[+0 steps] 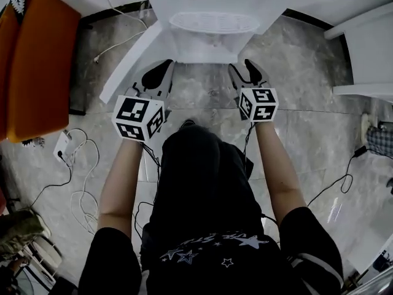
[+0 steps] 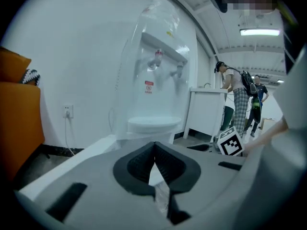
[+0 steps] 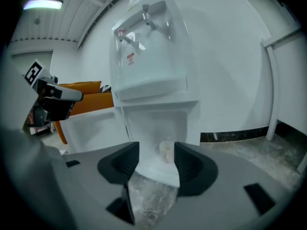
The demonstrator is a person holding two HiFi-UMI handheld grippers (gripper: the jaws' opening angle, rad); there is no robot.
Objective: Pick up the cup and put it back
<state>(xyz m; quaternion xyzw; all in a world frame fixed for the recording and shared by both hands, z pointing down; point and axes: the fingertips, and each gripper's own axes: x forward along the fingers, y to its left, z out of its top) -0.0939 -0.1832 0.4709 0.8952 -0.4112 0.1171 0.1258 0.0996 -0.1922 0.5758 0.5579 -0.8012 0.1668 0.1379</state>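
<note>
A small white cup (image 3: pixel 166 152) stands inside the open lower compartment of the white water dispenser (image 3: pixel 148 56), seen only in the right gripper view. My right gripper (image 3: pixel 157 147) points at it from a distance with its jaws apart; the cup shows in the gap, well beyond the fingertips. My left gripper (image 2: pixel 154 145) faces the dispenser (image 2: pixel 153 71) with its jaw tips touching and nothing between them. In the head view both grippers, left (image 1: pixel 166 65) and right (image 1: pixel 241 67), hang side by side just below the dispenser's drip tray (image 1: pixel 212 23), above the marble floor.
An orange chair (image 1: pixel 37 60) stands at the left, with a power strip and loose cables (image 1: pixel 64 146) on the floor. A white panel (image 1: pixel 129 60) slants left of the dispenser, and white furniture (image 1: pixel 368 48) stands at the right. People (image 2: pixel 235 95) stand in the corridor behind.
</note>
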